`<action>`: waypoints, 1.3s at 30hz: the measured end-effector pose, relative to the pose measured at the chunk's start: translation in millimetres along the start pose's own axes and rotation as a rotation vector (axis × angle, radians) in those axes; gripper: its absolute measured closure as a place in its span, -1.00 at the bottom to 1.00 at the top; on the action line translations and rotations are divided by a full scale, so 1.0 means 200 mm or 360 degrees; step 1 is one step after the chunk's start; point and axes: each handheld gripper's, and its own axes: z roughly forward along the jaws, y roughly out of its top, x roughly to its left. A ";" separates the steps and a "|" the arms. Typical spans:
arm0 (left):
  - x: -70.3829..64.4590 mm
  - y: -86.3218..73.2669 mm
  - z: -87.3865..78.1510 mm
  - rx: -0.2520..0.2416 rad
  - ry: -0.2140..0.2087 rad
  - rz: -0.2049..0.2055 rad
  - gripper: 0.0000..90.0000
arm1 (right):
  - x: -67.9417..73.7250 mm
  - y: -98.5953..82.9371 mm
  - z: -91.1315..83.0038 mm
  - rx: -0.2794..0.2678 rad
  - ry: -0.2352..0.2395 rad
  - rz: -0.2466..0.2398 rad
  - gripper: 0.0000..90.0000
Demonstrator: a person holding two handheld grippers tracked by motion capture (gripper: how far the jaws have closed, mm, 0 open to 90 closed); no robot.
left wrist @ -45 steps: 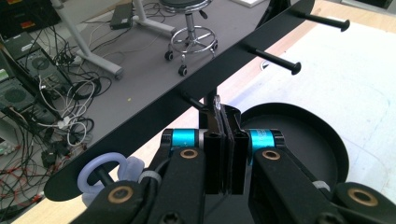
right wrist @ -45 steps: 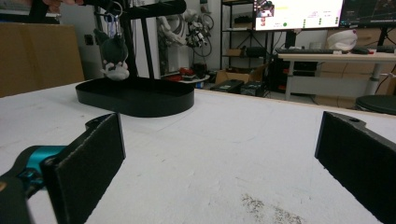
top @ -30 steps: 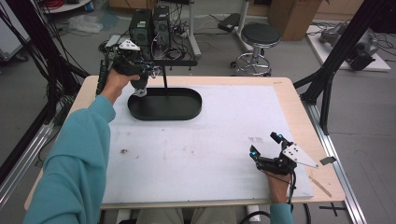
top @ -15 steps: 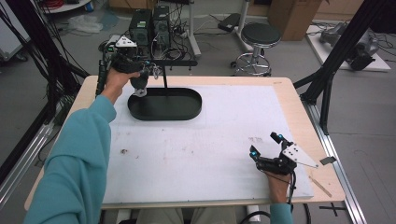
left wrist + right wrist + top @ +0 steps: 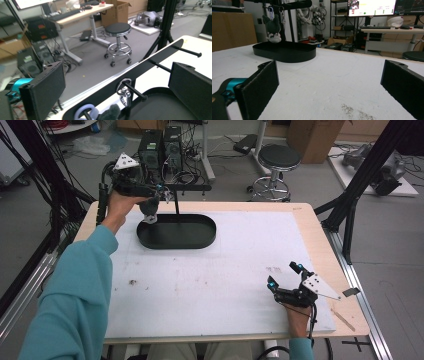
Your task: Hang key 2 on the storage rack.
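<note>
Pegs on the rack (image 5: 140, 72) carry a keyring (image 5: 124, 90) and plush (image 5: 272, 27); left claw (image 5: 120, 85) gapes around them, right claw (image 5: 285, 276) gapes, empty, above the surface (image 5: 225, 285).

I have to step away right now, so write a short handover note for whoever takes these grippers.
Left gripper: jaws open, empty, raised at the rack's crossbar.
Right gripper: open, empty, resting low at the near right of the table.
Things: a grey plush keychain hangs from a peg at the bar's end above the black tray; a metal ring hangs on the next peg.
Done: both items are on pegs.
Left: probably just drawing the left gripper back; nothing else waits on the table.
</note>
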 end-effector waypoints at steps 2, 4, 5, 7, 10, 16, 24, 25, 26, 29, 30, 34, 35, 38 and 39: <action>0.00 0.00 -0.02 0.0001 -0.0015 -0.0014 -0.96 | 0.00 0.00 0.00 0.0003 -0.0002 -0.0001 -0.98; -0.01 -0.02 -0.04 0.0010 -0.0040 -0.0045 -0.96 | 0.00 0.00 0.00 0.0003 -0.0002 0.0009 -0.98; -0.02 -0.03 -0.05 0.0000 -0.0065 -0.0070 -0.96 | 0.00 0.00 0.00 0.0000 0.0000 0.0002 -0.98; -0.03 -0.06 -0.09 -0.0017 -0.0107 -0.0113 -0.96 | 0.00 0.00 0.00 0.0005 -0.0002 0.0011 -0.98; -0.05 -0.10 -0.17 -0.0066 -0.0135 -0.0099 -0.96 | 0.00 0.00 0.00 0.0007 0.0001 0.0016 -0.98; -0.09 -0.16 -0.38 -0.0176 -0.0163 -0.0064 -0.96 | 0.00 0.00 0.00 0.0008 0.0002 0.0002 -0.98; -0.15 -0.41 -0.66 -0.0287 -0.0183 -0.0110 -0.96 | 0.00 0.00 0.00 0.0004 -0.0002 -0.0005 -0.98; -0.17 -0.44 -0.69 -0.0296 -0.0178 -0.0112 -0.96 | 0.00 0.00 0.00 0.0004 -0.0003 -0.0006 -0.98; -0.18 -0.48 -0.71 -0.0303 -0.0183 -0.0105 -0.96 | 0.00 0.00 0.00 0.0005 -0.0003 -0.0004 -0.98; -0.22 -0.58 -0.78 -0.0308 -0.0189 -0.0097 -0.96 | 0.00 0.00 0.00 0.0009 -0.0004 -0.0002 -0.98; -0.23 -0.62 -0.80 -0.0319 -0.0203 -0.0112 -0.96 | 0.00 0.00 0.00 0.0010 -0.0004 -0.0003 -0.98; -0.28 -0.78 -0.85 -0.0330 -0.0210 -0.0112 -0.96 | 0.00 0.00 0.00 0.0010 -0.0005 -0.0002 -0.98; -0.29 -0.82 -0.87 -0.0349 -0.0201 -0.0125 -0.96 | 0.00 0.00 0.00 0.0009 -0.0006 -0.0003 -0.98; -0.32 -0.91 -0.90 -0.0395 -0.0173 -0.0142 -0.96 | 0.00 0.00 0.00 0.0009 -0.0006 -0.0003 -0.98; -0.33 -0.95 -0.91 -0.0404 -0.0159 -0.0140 -0.96 | 0.01 0.00 0.00 0.0011 -0.0007 0.0000 -0.98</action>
